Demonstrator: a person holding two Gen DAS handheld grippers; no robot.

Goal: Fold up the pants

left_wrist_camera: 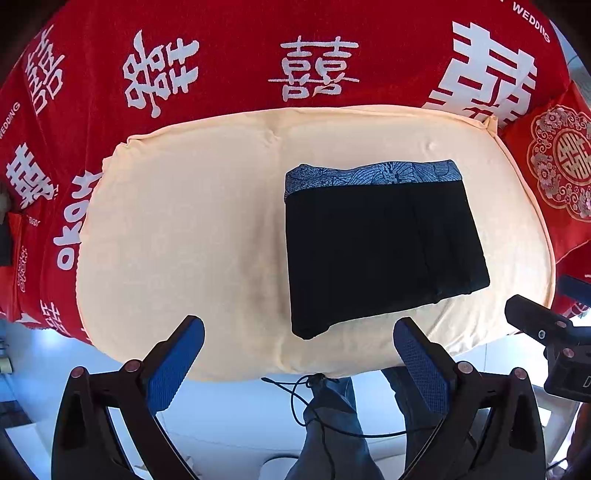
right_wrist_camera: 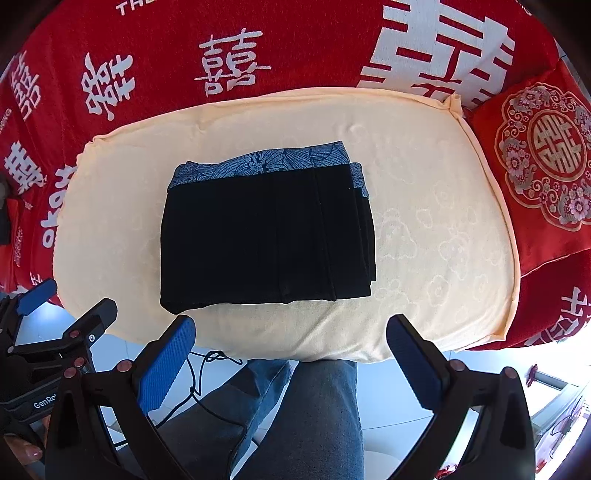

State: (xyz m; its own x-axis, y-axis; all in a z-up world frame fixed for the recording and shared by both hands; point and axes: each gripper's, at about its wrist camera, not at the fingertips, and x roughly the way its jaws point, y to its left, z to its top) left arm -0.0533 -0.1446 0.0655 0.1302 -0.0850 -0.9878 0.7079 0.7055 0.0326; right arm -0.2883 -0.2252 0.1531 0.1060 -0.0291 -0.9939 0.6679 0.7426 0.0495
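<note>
Both grippers, left gripper (left_wrist_camera: pixel 299 354) and right gripper (right_wrist_camera: pixel 291 350), are hovering with jaws spread wide, holding nothing. Folded black fabric pants with a blue patterned waistband (right_wrist_camera: pixel 266 236) are lying on the cream quilted cushion (right_wrist_camera: pixel 424 229). They are looking soft, light and limp; pinching the stacked near edge seems the surest hold.

Both wrist views high over the near cushion (left_wrist_camera: pixel 177 221) edge, tilted down and forward, left view offset leftward, sharing pants (right_wrist_camera: pixel 266 236), cushion, red blanket (right_wrist_camera: pixel 177 33)
</note>
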